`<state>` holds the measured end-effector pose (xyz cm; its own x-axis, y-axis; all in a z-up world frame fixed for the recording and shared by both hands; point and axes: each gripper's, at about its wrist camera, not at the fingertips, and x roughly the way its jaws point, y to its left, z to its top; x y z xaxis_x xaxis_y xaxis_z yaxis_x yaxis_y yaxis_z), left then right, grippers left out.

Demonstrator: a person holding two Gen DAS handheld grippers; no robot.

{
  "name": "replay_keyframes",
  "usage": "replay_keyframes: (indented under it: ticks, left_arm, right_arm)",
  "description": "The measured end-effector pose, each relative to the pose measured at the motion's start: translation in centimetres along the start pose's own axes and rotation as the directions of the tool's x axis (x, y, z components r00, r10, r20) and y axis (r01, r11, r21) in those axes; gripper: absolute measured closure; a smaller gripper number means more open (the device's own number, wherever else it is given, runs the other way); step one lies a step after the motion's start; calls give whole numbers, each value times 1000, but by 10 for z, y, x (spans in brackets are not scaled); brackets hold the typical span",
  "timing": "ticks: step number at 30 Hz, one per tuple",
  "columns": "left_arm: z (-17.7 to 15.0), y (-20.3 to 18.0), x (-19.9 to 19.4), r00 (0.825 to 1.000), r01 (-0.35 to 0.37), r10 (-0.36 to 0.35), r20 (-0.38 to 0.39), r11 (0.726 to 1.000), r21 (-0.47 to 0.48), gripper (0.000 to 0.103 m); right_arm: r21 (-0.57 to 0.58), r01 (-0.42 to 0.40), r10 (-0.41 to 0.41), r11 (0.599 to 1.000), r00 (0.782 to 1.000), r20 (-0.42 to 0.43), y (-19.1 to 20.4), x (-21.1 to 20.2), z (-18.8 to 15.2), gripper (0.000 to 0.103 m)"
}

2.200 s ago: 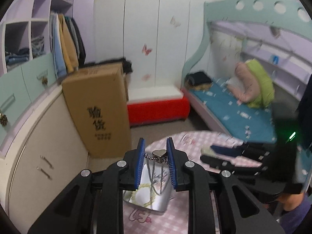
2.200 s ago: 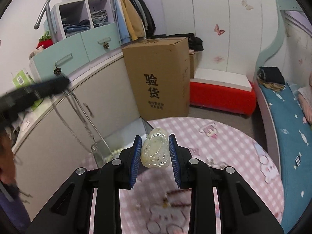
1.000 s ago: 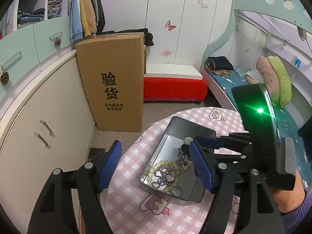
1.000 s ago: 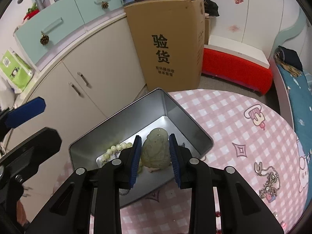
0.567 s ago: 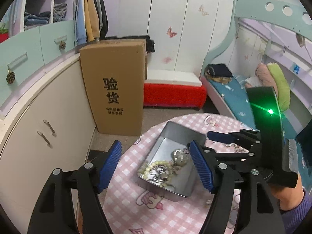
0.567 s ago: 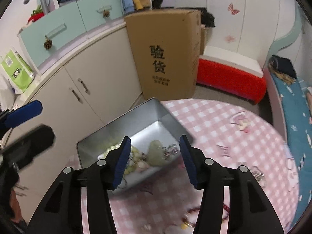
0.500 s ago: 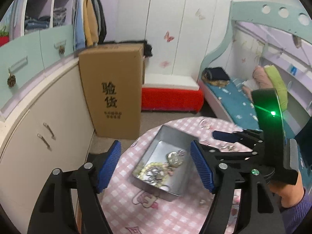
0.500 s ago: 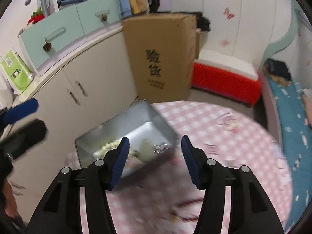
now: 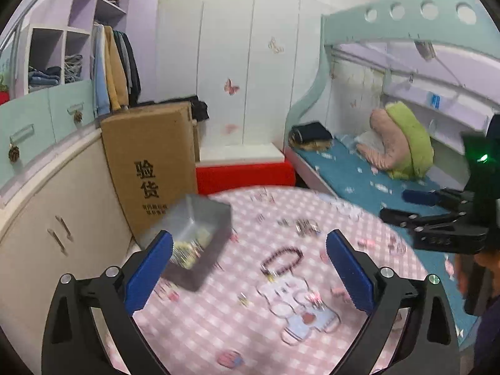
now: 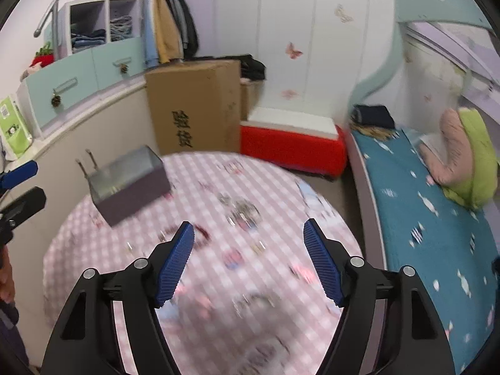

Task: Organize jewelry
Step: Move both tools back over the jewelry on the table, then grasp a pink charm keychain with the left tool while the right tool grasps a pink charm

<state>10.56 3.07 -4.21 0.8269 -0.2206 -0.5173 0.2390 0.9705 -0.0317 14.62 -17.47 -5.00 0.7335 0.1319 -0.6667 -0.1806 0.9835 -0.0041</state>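
Observation:
A grey metal tin sits at the left edge of the round pink checked table, with pale beads and chains inside. A dark bead bracelet and a silver piece lie loose on the cloth. My left gripper hangs above the cloth right of the tin, its jaws opening wide with nothing between them. My right gripper is back from the tin, jaws opening and empty, over blurred silver jewelry. Each gripper shows at the edge of the other's view.
A tall cardboard box stands on the floor behind the tin, against white cabinets. A red bench is beyond the table. A bunk bed with a blue sheet runs along the right. A person's hand holds the right gripper.
The right gripper let the pale green pendant go into the tin, opened and drew back and up. The left gripper opened wider and swung right, away from the tin.

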Motion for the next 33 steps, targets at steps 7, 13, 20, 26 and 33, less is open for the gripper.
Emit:
replay_keyframes:
  ticks: [7,13,20,26,33]
  left_arm:
    - [-42,-41,55,987,36,-33,-158,999,17,7]
    - [-63,-55,82,976,38,-32,-214,999,24,9]
    - [-77,-66,111,948,67,-48,-313,996,51,48]
    - [-81,-65,121,937,81,-51,-347,994,72,90]
    - [-79,-48,111,939,80,-62,-339,996,39,90]
  right_arm:
    - [48,21,-18,999,998,-66,-20,16,-51,32]
    - [94,-12,21,996,995,-96,-31,28,-79,32]
    - [94,-48,58,994,992,-111,-22,40,-84,32]
    - [68,-71,79,995,988,-131,-8,50,-83,32]
    - [16,-99,100,995,986,-135,20,56,-79,32]
